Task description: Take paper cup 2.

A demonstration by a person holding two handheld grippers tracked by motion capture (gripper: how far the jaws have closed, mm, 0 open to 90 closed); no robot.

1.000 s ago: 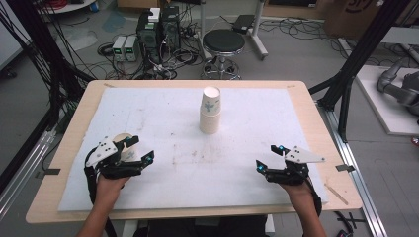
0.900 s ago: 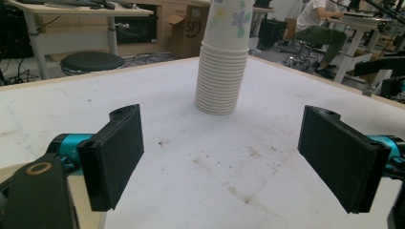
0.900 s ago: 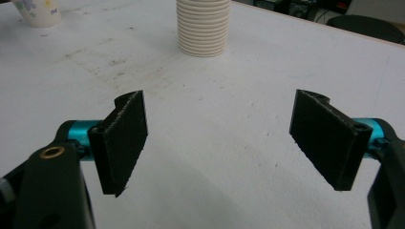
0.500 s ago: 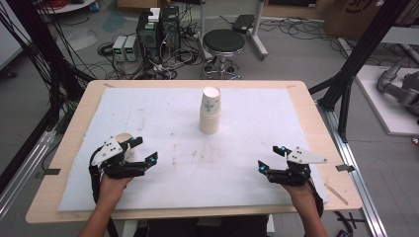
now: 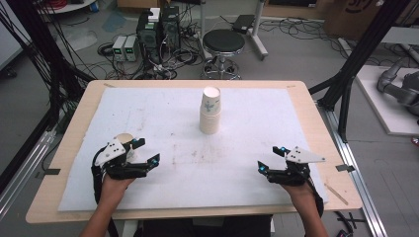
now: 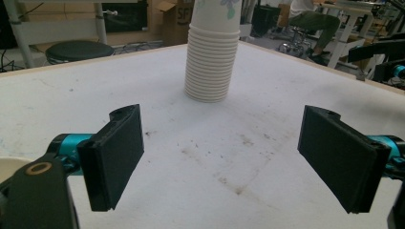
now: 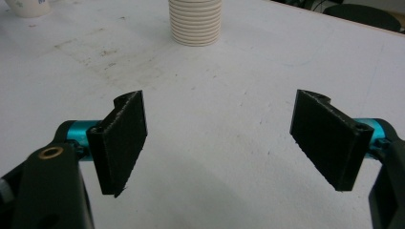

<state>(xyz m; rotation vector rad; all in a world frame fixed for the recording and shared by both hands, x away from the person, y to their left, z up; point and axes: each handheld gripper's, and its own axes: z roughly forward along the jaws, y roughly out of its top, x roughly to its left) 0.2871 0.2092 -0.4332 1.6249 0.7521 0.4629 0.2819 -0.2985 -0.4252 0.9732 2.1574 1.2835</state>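
Position of the left gripper has shifted slightly nearer the person over the last second, away from the cup stack; its jaws are spread, empty. Right gripper, likewise spread, stayed put. Approach not begun.

High view: we look forward and down over the table.
Gripper views: we sit low, close, both facing the paper cup stack.

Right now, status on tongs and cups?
Left tongs open, right tongs open, both empty. Cup stack upright mid-table, untouched. Single cup beside left tongs. Nothing between.
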